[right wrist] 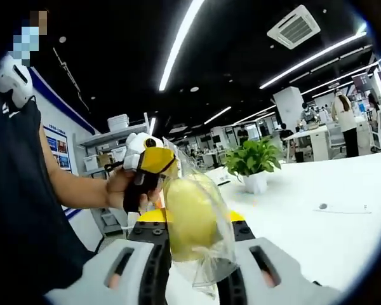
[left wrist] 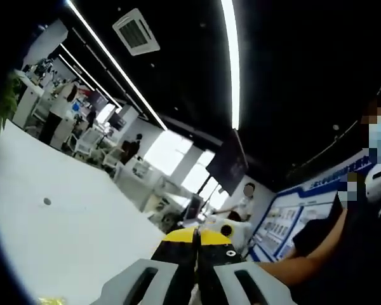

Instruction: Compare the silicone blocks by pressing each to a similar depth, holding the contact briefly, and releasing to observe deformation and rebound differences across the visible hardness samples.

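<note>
While the right gripper (right wrist: 193, 254) clamps a bagged yellow block (right wrist: 190, 219), the left gripper (left wrist: 195, 273) sits closed

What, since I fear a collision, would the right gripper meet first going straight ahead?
Probably the left gripper, held just beyond the bagged yellow block in the right gripper's jaws; depth is unclear.

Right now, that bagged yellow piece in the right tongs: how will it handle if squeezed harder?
The bagged yellow piece looks rounded and smooth, so it may squirm. Its clear film wrinkles loosely, likely slippery against the right tongs. Probably light.
</note>
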Available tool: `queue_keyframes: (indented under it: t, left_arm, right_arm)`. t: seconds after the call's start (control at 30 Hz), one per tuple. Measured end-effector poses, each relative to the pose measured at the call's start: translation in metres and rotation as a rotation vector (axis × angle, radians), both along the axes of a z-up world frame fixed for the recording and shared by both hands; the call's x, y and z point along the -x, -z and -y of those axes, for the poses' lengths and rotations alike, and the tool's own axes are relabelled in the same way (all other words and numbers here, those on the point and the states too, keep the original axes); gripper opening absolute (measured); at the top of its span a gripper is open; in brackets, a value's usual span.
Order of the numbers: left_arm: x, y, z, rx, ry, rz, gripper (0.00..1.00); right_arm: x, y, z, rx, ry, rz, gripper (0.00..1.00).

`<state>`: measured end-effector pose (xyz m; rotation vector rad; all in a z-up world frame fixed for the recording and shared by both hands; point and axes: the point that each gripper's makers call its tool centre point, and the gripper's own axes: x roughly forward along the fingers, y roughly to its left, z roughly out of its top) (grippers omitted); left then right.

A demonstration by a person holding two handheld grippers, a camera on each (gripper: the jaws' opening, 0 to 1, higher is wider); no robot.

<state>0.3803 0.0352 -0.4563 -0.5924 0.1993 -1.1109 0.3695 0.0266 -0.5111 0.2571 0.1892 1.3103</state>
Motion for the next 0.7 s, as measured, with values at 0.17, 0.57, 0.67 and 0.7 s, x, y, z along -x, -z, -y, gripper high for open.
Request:
queue_keyframes:
  t: [0.17, 0.57, 0.67, 0.7]
  left_arm:
    - [0.006, 0.01, -0.005, -0.159, 0.005, 0.091, 0.0]
    - [0.004, 0.02, -0.02, -0.279, -0.016, 0.184, 0.0]
    - [0.004, 0.021, -0.024, -0.304, -0.006, 0.205, 0.03]
    - [0.003, 0.022, -0.025, -0.311, -0.003, 0.198, 0.05]
  right_arm:
    - [0.005, 0.01, -0.005, 0.071, -0.04, -0.04, 0.12]
    - [0.009, 0.019, -0.019, 0.121, -0.062, -0.103, 0.06]
    - [0.011, 0.02, -0.021, 0.143, -0.065, -0.091, 0.05]
    - [0.011, 0.021, -0.022, 0.15, -0.066, -0.088, 0.05]
